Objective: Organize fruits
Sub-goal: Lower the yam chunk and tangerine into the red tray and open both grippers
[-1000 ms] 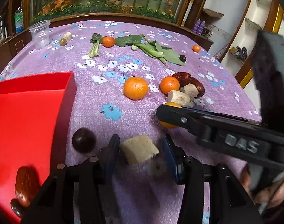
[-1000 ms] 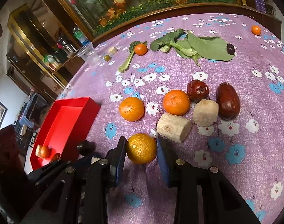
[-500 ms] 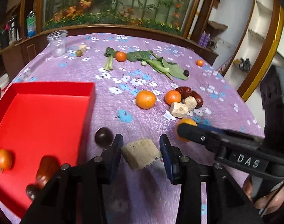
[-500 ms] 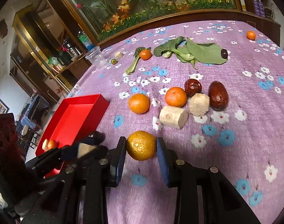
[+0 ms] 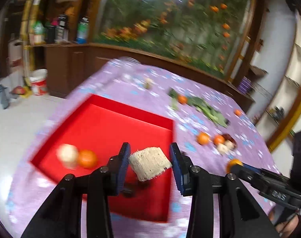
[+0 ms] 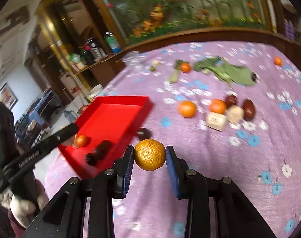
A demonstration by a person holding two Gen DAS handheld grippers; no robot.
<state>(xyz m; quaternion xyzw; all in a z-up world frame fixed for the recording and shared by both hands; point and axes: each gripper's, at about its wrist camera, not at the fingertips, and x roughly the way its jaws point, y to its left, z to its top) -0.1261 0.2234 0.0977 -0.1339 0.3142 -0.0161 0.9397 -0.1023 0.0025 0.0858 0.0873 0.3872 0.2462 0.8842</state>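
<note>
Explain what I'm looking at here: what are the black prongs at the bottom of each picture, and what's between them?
No robot: a person holds a two-finger gripper in each hand, each with a fisheye camera looking along its fingers. In the left view, the left gripper is shut on a pale fibrous chunk above the red tray. In the right view, the right gripper is shut on an orange above the purple flowered tablecloth. More oranges, dark dates and green leaves lie on the cloth. The tray already holds some fruit.
</note>
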